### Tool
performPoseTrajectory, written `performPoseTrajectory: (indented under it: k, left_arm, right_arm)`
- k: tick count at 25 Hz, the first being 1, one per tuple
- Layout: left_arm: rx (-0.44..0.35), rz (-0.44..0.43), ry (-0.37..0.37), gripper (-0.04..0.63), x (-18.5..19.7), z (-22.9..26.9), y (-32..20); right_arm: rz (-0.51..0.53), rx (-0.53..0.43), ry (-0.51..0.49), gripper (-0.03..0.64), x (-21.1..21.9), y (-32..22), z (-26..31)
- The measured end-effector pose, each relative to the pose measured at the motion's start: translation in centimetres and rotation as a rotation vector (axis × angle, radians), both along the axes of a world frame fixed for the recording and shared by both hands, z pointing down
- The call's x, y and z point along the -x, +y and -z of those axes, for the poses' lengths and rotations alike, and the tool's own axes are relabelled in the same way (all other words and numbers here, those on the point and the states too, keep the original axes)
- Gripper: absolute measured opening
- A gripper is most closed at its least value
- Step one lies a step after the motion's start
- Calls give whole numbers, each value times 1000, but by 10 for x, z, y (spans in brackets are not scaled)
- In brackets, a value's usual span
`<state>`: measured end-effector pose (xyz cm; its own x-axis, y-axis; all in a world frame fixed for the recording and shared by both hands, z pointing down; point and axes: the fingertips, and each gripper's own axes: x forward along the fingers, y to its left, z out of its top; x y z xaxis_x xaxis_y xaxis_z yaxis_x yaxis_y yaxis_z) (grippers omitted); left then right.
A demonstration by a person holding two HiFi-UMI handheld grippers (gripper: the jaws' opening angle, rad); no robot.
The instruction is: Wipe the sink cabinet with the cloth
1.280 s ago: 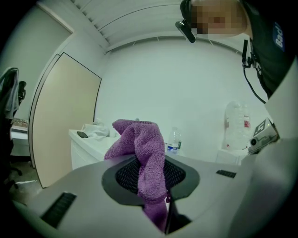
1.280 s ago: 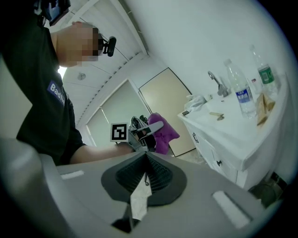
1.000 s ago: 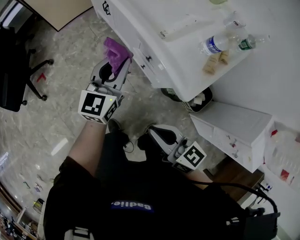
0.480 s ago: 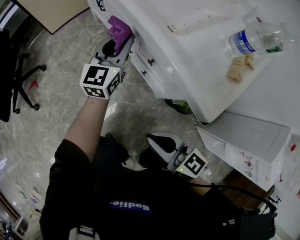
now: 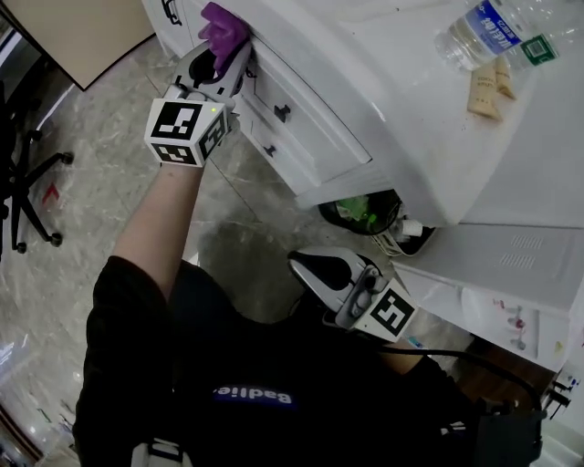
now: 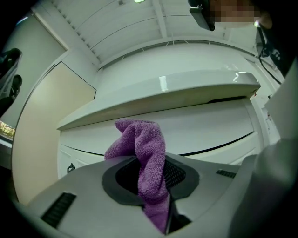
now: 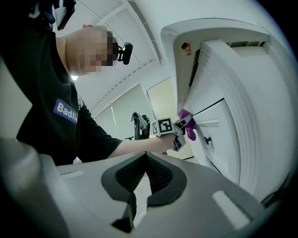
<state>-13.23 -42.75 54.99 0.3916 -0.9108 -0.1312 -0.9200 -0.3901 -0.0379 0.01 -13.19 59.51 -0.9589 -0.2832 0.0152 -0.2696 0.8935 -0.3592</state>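
The left tool has its jaws clamped on the purple cloth. The cloth is pinched between them and bunches up past the tips in a folded lump. In the left gripper view it runs down into the slot where the two jaws meet. The lump sits at the far left of the sink cabinet, against its white front and right under the overhanging lip of the table that tops the cabinet. From the right gripper view the cloth looks to be touching the cabinet face. Just right of this tool, two small dark drawer handles stand on the cabinet front.

The right tool hangs low and near, close to the person's body and well apart from the cabinet. Its jaws are closed on each other, with nothing between them.

At the far right of the table a clear water bottle lies on its side, with two beige tubes just beside it. Below the cabinet's near end stands a dark bin with something green inside. At the left edge, a black office chair stands on the marbled floor.
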Motion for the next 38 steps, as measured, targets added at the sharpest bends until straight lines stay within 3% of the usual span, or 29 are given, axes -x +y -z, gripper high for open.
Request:
performPoseTrajectory:
  k: [3,5,13,16,18,22,29,31,35,38]
  left_arm:
    - [-17,18,1,84,3,-8,-1]
    - [22,39,-4,84,6,-24,-3]
    - [289,58,-1,84,3,-144,-6]
    - [408,22,-36,84,-7,-188,2]
    - [444,-20,-53,84,-17,-202,13]
    - [366,-64,-20,84,-24,-166,29]
    - [43,-121,-30,84,-32,-24,46]
    - [-8,-129,-57,84,-37,-5,45]
    - [32,-117,-64,84,-40,-26,33]
    - [140,-105,-94,84,-41,-69,29]
  right_arm:
    - [-17,-28,-2,-3,-6,-1,-4]
    - [-17,-39,0,-3,-9,2,-5]
    - [-25,-56,15,-4,-15,11,-8]
    - [-25,-58,16,-3,-12,15,-9]
    - [-23,-69,18,-3,-10,18,-6]
    - [-34,-91,14,-3,-10,18,3]
    - [-39,-89,4,-3,-7,17,2]
    - [-31,-90,6,-4,-4,17,1]
    - [-35,-86,5,-3,-4,18,-1]
    - [-40,-81,10,-3,-6,19,-3]
